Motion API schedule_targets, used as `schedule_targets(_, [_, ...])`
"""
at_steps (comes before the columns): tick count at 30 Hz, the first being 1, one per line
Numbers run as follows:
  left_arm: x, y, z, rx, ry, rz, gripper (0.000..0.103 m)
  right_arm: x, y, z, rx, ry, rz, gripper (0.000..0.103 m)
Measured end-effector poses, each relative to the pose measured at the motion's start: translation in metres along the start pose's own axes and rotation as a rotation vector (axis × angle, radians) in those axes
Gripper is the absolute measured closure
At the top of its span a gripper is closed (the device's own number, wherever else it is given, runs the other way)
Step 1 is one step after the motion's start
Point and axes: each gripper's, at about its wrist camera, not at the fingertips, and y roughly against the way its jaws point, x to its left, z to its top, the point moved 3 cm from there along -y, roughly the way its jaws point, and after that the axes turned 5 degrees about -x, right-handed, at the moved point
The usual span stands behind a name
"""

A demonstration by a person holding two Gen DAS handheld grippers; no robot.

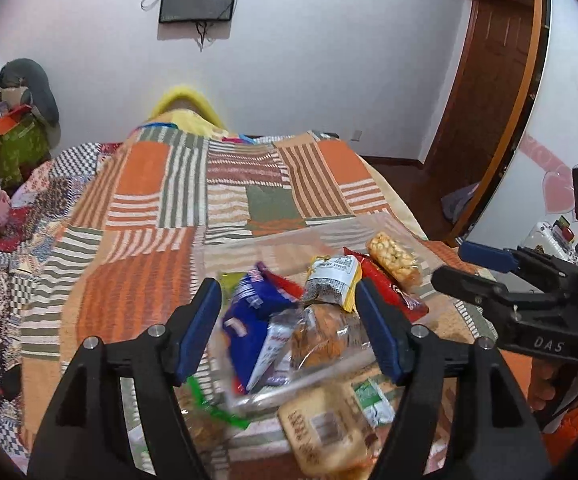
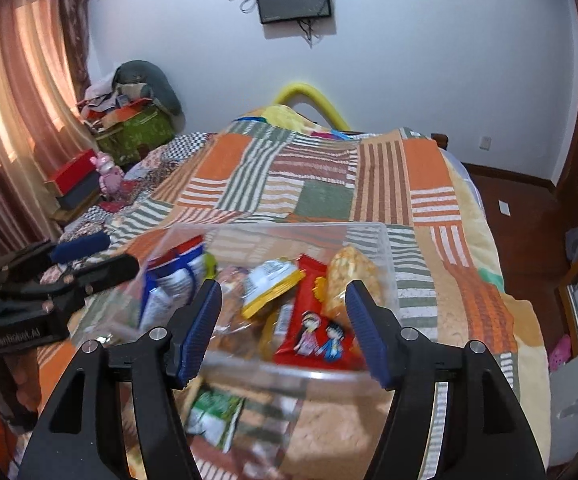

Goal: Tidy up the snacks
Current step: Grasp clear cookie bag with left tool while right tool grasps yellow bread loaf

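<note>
A clear plastic box (image 2: pixel 385 240) stands on the bed and holds several snack packs: a blue pack (image 2: pixel 171 280), a yellow-edged pack (image 2: pixel 269 284), a red cartoon pack (image 2: pixel 313 320) and a puffed-rice bar (image 2: pixel 349 276). The same packs show in the left wrist view: blue pack (image 1: pixel 249 320), red pack (image 1: pixel 385 284), rice bar (image 1: pixel 393 258). A green-white sachet (image 2: pixel 213 416) and a beige biscuit pack (image 1: pixel 321 432) lie on the bed in front of the box. My left gripper (image 1: pixel 289 300) and right gripper (image 2: pixel 283 300) are both open and empty, just above the box's near side.
The patchwork bedspread (image 2: pixel 329 176) covers the bed. A green box with clutter (image 2: pixel 137 128), a red box (image 2: pixel 73 176) and a pink toy (image 2: pixel 109 172) sit at the left by the curtain. A wooden door (image 1: pixel 489 80) and floor lie to the right.
</note>
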Motion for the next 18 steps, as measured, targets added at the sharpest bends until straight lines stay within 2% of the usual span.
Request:
schedule_targets(9, [0.035,0.038,-0.02,0.03,-0.023,0.081,0.03,0.027,0.011,-0.019,0.027,0.022,0.052,0.042])
schedule_targets(15, [0.071,0.036,-0.048,0.101,-0.007,0.132,0.03,0.04,0.003,-0.035,0.069,0.012,0.082,0.041])
schedule_targets(18, [0.084,0.029,-0.063,0.139,0.011,0.13,0.03,0.048,-0.006,-0.043,0.096,0.005,0.092,0.041])
